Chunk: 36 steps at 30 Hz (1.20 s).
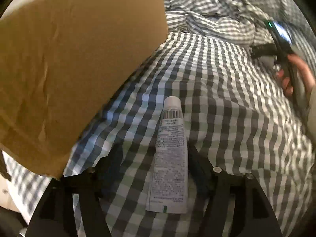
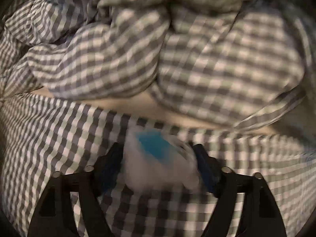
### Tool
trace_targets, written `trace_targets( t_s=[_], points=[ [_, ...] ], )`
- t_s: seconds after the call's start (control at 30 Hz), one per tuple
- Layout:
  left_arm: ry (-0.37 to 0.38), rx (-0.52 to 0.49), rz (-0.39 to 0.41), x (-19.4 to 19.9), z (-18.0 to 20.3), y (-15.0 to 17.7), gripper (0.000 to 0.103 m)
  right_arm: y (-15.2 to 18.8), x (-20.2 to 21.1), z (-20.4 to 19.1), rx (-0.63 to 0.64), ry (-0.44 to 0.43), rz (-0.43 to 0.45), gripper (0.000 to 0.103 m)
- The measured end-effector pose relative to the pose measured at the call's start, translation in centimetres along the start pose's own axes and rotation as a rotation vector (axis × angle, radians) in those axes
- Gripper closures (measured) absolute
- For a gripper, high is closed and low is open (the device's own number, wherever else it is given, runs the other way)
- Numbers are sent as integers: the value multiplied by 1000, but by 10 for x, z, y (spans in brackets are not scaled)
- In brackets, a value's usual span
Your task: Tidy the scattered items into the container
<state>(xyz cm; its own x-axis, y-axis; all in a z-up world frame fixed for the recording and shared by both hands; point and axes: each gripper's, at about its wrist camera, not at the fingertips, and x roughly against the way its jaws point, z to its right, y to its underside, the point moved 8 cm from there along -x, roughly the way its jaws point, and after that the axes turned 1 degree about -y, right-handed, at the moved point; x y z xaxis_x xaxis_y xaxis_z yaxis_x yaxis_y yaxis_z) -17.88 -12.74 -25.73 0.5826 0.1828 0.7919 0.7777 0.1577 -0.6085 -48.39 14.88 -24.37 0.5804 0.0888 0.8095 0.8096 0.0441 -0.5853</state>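
Two views are given, and most of each is filled by a checked bedcover (image 1: 227, 102) in grey, white and pale green, which is bunched into thick folds ahead of both claws. Only in the left wrist view is a brown cardboard box (image 1: 75, 63) seen; it is up and to the left of the left claw (image 1: 156, 158), and one worn flap is turned toward the camera. Far to the right in the same view, the other tool is seen in a hand (image 1: 296, 77), but it is blurred.

A white tube (image 1: 170, 154) with small printed text and a barcode is found between the fingers of the left claw, its cap pointing away. The right finger is touching its side, while a gap is seen at the left finger, so the claw is partly open and the tube is not gripped; it is lying on the bedcover.

Only in the right wrist view is a white packet (image 2: 158, 164) with a blue patch seen. It is pressed between both fingers of the right claw (image 2: 158, 158), which is closed on it. Its details are lost in blur.
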Motion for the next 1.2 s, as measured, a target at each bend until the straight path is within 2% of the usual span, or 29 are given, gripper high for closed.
trace_targets(
  t_s=[0.07, 0.17, 0.23, 0.33, 0.47, 0.5, 0.57, 0.6, 0.63, 0.7, 0.8, 0.93, 1.0, 1.2],
  points=[
    [-8, -6, 0, -1, 0, 0, 34, 5, 3, 2, -72, -87, 22, 1],
    [-25, -19, 5, -1, 1, 1, 33, 6, 8, 14, -202, -170, 23, 0],
    [-27, -18, 3, -2, 0, 0, 32, 5, 8, 20, -256, -192, 26, 0],
    [-32, -24, -1, -3, 0, -1, 32, 5, 5, 23, -244, -166, 28, 0],
    [-37, -27, -11, -4, 2, -2, 32, 4, -4, 7, -114, -40, -12, 0],
    [-30, -35, -8, -4, 4, -2, 35, 4, -5, 4, -90, -19, -18, 0],
    [17, -61, 5, -1, 14, -3, 71, 4, -6, 3, -48, 33, -17, 9],
    [5, -91, 25, 2, 20, -2, 75, 3, -4, 4, -35, 46, -4, 21],
    [-14, -108, 34, 3, 22, -2, 75, 2, -1, 4, -23, 49, 6, 38],
    [-13, -108, 37, 3, 22, -2, 75, 2, 5, 7, -9, 40, 8, 40],
    [30, -69, 29, 4, 18, -3, 75, 7, 16, 14, -24, 30, 9, 40],
    [67, -62, 26, 8, 19, -4, 75, 19, 48, 20, -47, 0, 37, 40],
    [99, -52, 20, 9, 22, -5, 75, 24, 74, 18, -13, 19, 74, 40],
    [143, -39, 23, 15, 27, -8, 75, 51, 152, -1, 51, -26, 166, 40]
  ],
)
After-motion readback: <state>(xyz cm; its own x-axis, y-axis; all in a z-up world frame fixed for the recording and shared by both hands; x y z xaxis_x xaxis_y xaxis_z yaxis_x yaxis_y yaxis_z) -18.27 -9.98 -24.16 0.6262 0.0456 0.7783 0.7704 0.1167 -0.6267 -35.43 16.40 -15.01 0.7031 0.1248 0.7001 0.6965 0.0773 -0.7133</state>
